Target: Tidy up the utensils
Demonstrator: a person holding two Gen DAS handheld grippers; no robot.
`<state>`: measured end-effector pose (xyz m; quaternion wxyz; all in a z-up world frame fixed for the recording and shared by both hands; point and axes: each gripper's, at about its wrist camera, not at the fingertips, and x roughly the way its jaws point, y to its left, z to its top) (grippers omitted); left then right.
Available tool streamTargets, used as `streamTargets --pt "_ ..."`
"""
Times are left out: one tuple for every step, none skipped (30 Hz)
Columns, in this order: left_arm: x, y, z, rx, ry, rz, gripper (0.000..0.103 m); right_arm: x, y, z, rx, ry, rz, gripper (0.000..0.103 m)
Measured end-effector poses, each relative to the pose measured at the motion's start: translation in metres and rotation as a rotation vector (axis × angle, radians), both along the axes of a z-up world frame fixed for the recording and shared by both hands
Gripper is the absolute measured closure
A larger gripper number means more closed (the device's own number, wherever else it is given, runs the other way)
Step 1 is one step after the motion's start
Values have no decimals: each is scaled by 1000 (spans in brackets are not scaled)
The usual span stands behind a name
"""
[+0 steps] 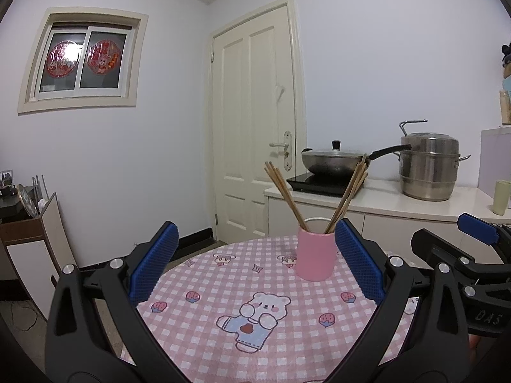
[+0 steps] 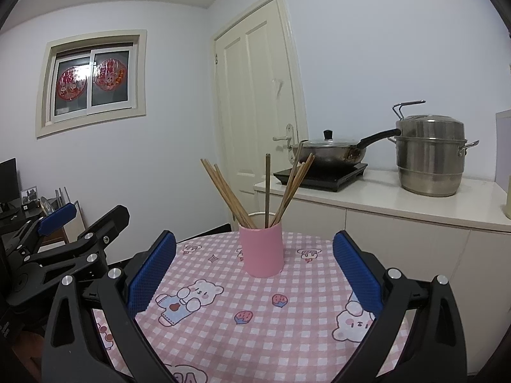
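Standing upright on the checked counter [image 2: 223,335], the pink cup [image 2: 261,250] sits ahead of both grippers, with nothing held in either. The right gripper [image 2: 254,274] is spread wide and empty, and the cup lies almost dead centre between its 2 blue pads, a little beyond their tips. The left gripper [image 1: 255,265] is equally wide and empty, but from it the cup [image 1: 315,253] sits ahead and toward its right pad. Wooden chopsticks [image 2: 230,193] fan out of the cup in 2 leaning bunches, long axes rising up and outward, with 1 standing nearly vertical. Judging by alignment, the right gripper seems better placed to reach straight forward.
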<state>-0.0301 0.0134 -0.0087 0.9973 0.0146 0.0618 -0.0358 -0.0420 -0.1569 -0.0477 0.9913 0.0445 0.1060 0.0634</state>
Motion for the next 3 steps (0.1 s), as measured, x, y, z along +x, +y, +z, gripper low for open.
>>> streamTargets --pt "2 0 -1 -1 11 1 6 1 0 -1 0 4 2 8" --pt "4 1 -3 -2 23 2 6 3 1 -2 -1 12 5 8" --pt "6 1 -5 -3 35 3 6 4 1 -3 -1 16 8 8"
